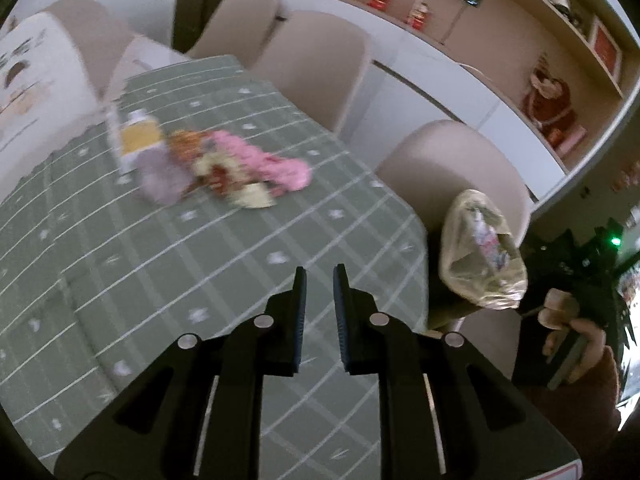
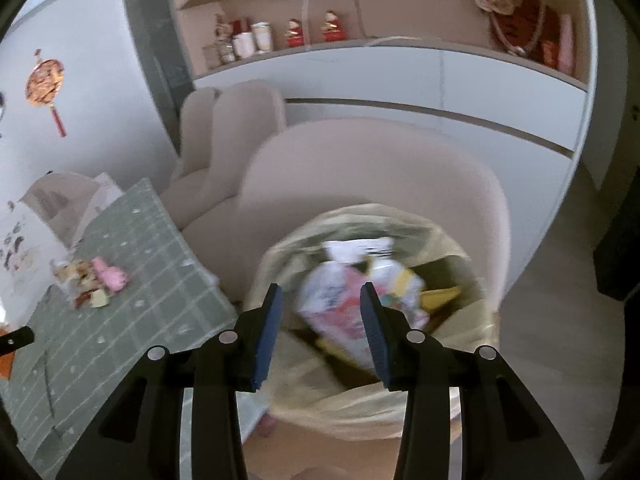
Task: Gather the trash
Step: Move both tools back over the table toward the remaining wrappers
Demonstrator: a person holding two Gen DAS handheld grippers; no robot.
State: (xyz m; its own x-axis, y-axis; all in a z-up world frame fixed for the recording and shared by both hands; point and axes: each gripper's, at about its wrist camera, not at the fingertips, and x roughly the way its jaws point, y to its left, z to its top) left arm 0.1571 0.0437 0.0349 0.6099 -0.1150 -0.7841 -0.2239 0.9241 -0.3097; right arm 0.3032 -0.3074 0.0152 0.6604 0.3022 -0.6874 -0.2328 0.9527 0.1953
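A pile of trash lies on the green checked tablecloth: a pink wrapper, a yellow and white carton, a purple packet and some orange scraps. My left gripper hovers over the cloth short of the pile, its jaws a narrow gap apart with nothing between them. A translucent yellowish trash bag stands open beside the table's end, in front of a beige chair. My right gripper hangs open above the bag. A white and pink wrapper lies inside, below the fingers, and the pads do not touch it.
Beige chairs line the table's far side, and another chair stands behind the bag. A white printed paper bag stands at the table's left. A hand holds the right gripper's body. A sideboard with figurines runs along the wall.
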